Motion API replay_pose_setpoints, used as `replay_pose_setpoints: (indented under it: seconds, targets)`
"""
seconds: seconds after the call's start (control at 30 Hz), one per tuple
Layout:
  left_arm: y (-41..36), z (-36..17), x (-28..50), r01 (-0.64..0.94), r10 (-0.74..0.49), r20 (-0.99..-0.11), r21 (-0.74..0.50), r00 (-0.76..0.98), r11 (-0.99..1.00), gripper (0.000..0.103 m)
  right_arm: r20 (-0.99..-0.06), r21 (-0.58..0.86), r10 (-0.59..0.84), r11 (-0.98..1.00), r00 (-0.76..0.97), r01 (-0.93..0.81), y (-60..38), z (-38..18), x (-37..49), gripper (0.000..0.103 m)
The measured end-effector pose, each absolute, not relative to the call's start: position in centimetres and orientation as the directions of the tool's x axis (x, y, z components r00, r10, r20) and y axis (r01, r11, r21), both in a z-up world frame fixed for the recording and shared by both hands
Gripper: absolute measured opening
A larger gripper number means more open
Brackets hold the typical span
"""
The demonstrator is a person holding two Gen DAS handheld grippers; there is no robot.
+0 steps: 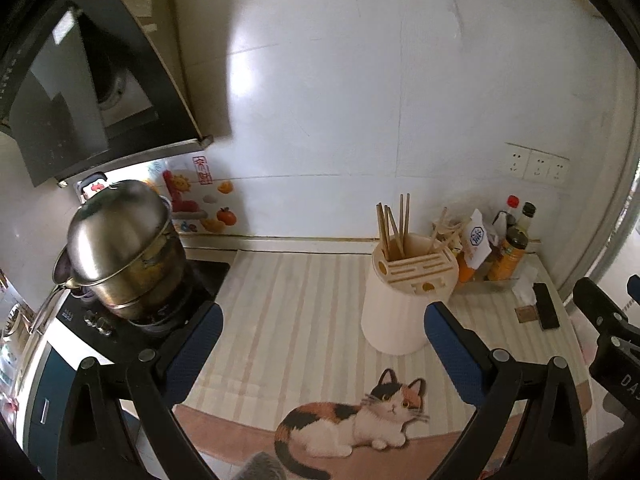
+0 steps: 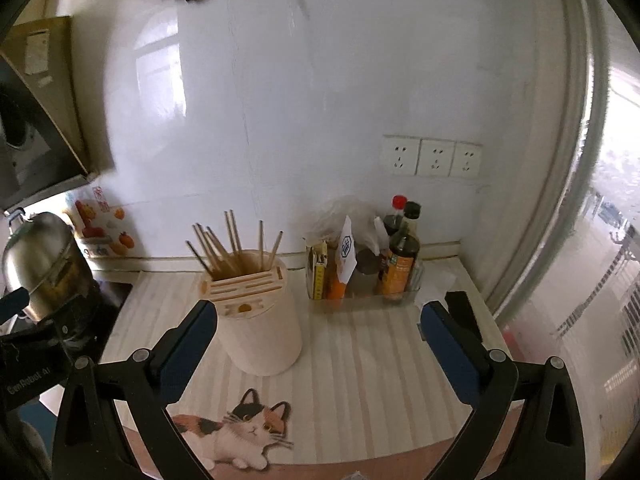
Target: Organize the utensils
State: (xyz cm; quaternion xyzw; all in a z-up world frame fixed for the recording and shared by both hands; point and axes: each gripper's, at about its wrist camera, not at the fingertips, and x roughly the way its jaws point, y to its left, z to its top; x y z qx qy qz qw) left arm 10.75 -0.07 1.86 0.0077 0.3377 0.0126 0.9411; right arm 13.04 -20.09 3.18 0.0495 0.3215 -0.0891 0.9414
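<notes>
White wall tiles fill the upper half of my left wrist view, above a striped counter mat (image 1: 304, 312) with a calico cat print (image 1: 352, 420) at the bottom centre. My left gripper (image 1: 323, 334) is spread wide, holding nothing. At right of centre stands the cream utensil holder (image 1: 400, 312), wooden chopsticks (image 1: 394, 224) sticking up from its back compartment. A steel stacked pot (image 1: 120, 248) sits on the stove at left.

From the right wrist view, my right gripper (image 2: 318, 338) is likewise released and empty. I see the utensil holder (image 2: 260, 320) just behind its left finger, chopsticks (image 2: 232, 246) fanned out of it. A clear tray of sauce bottles (image 2: 396, 264) stands to the right, below three wall sockets (image 2: 432, 156).
</notes>
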Motion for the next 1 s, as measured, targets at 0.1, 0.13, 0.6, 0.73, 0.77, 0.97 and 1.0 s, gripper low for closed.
replay_pose_setpoints:
  seconds: [0.1, 0.13, 0.6, 0.73, 0.77, 0.97, 1.0]
  targets:
    - [0.6, 2.5, 8.3, -0.005, 0.015, -0.625, 0.019, 0.781, 1.000, 0.103, -0.588, 0.041, -0.145, 0.977, 0.795, 0.209, -18.7, 4.6, 9.8, 0.103]
    - [0.7, 2.7, 7.6, -0.003, 0.014, -0.621, 0.019, 0.784, 1.000, 0.103, -0.582, 0.044, -0.148, 0.976, 0.799, 0.212, -18.4, 4.9, 9.0, 0.103]
    - [0.1, 4.5, 2.4, -0.019, 0.009, -0.583, -0.012, 0.812, 1.000, 0.103, -0.527, 0.042, -0.141, 0.981, 0.838, 0.191, -17.1, 7.9, 1.7, 0.103]
    - [-0.7, 4.7, 2.5, -0.021, 0.010, -0.598, -0.011, 0.801, 1.000, 0.103, -0.530, 0.037, -0.139, 0.982, 0.837, 0.186, -17.9, 8.0, 1.4, 0.103]
    - [-0.9, 4.6, 2.5, -0.026, 0.019, -0.602, -0.003, 0.798, 1.000, 0.103, -0.534, 0.040, -0.134, 0.982, 0.835, 0.183, -18.1, 8.1, 1.4, 0.103]
    - [-1.7, 4.2, 3.1, -0.039, 0.036, -0.631, 0.009, 0.775, 0.999, 0.103, -0.560, 0.043, -0.123, 0.983, 0.820, 0.177, -19.3, 7.8, 2.4, 0.103]
    - [-1.8, 4.2, 3.2, -0.041, 0.039, -0.632, 0.012, 0.774, 0.999, 0.103, -0.565, 0.046, -0.116, 0.984, 0.817, 0.171, -19.4, 7.7, 2.6, 0.103]
